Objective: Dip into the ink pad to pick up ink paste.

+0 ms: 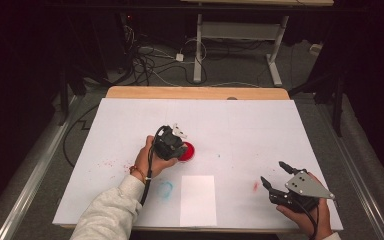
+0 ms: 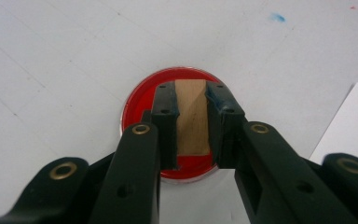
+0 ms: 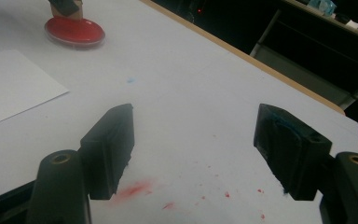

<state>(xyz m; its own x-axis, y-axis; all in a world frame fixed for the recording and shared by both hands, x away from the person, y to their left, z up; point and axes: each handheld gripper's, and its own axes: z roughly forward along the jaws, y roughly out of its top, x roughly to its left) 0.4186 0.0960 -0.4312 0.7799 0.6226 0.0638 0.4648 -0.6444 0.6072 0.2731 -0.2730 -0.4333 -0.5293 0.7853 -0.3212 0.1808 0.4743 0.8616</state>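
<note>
Gripping a wooden block [image 2: 191, 116] over the red dish [image 2: 140, 100] at frame centre, left gripper [image 1: 172, 142] angled down; right gripper [image 1: 276, 182] lower right, jaws wide apart, empty.

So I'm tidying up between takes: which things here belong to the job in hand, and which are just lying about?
In use:
- wooden block, clamped in the left claw
- red ink dish under the block
- blank paper sheet, probably next to be used

Lying about:
- right claw, open and idle
- red smear and blue ring mark, old stains
</note>
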